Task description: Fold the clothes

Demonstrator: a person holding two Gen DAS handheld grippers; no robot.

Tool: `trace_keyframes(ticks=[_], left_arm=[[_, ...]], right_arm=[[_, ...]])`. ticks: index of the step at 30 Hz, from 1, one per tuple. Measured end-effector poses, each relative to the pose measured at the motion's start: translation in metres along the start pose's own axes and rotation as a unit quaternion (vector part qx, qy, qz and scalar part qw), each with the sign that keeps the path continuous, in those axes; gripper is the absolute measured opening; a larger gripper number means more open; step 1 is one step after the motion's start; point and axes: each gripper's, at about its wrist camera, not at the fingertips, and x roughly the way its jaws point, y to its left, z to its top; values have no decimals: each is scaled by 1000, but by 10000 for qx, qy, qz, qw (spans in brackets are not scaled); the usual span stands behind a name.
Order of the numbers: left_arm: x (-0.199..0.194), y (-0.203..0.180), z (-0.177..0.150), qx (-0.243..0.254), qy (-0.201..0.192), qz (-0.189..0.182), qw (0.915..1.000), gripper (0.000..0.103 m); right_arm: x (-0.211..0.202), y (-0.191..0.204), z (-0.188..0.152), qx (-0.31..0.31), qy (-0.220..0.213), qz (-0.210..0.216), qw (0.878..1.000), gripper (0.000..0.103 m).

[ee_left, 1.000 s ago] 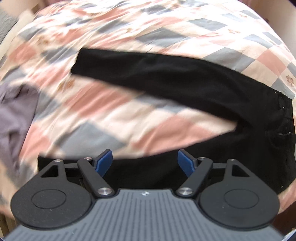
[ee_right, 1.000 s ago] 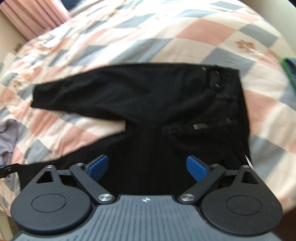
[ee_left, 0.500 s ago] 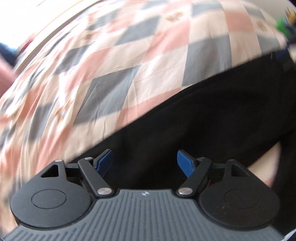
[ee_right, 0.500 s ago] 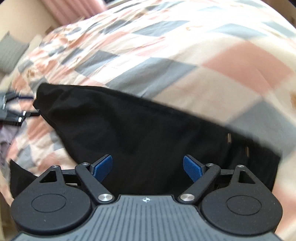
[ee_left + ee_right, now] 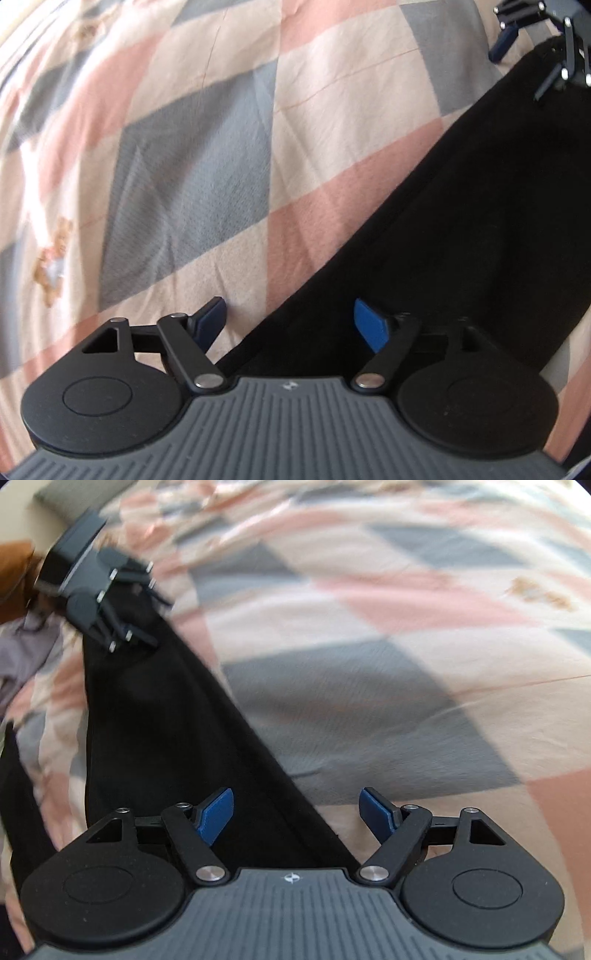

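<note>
Checkered cotton bedspread [image 5: 192, 177] carries matte black trousers [image 5: 461, 229]; both tongs gape.

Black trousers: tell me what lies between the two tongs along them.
Only the black trousers stretch between the left tongs and the right tongs, shown in the right wrist view.

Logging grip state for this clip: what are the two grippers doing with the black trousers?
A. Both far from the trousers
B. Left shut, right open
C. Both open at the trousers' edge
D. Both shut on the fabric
C: the left gripper and right gripper each show spread fingers straddling the trousers' edge.
</note>
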Motion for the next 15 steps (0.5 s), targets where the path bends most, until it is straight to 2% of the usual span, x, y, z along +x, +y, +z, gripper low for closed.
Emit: trace_keyframes(ticks=[1,2,3,4,5,7,8,10,15], left_arm=[[6,4,0,3,38,-84,10000,68],[11,8,0,6,74,-168,9998,63],[11,7,-1,-7,52,-227,9997,53],[12,6,-2,-17,31,-282,9996,44],[10,3,-4,44,41,-210,9998,37],[5,-5,-7,244,58,12,9997,17],[0,-9,-8,357,31,146,9993,14],[-17,-18,-14,387,-180,401,9983,10],[-79,-51,-41,74,-915,1009,9907,9]], right_arm=[[5,-1,1,-66,123,39,9999,78],[11,-1,1,-131,245,78,9996,75],[15,-1,2,-176,361,97,9991,70],[19,0,4,-174,459,104,9987,53],[21,1,6,-148,547,135,9983,31],[24,7,8,-197,650,47,9977,22],[22,12,8,-284,629,-81,9976,15],[13,22,5,-336,513,-337,9975,9],[-24,72,-11,-722,-13,-1220,9899,7]])
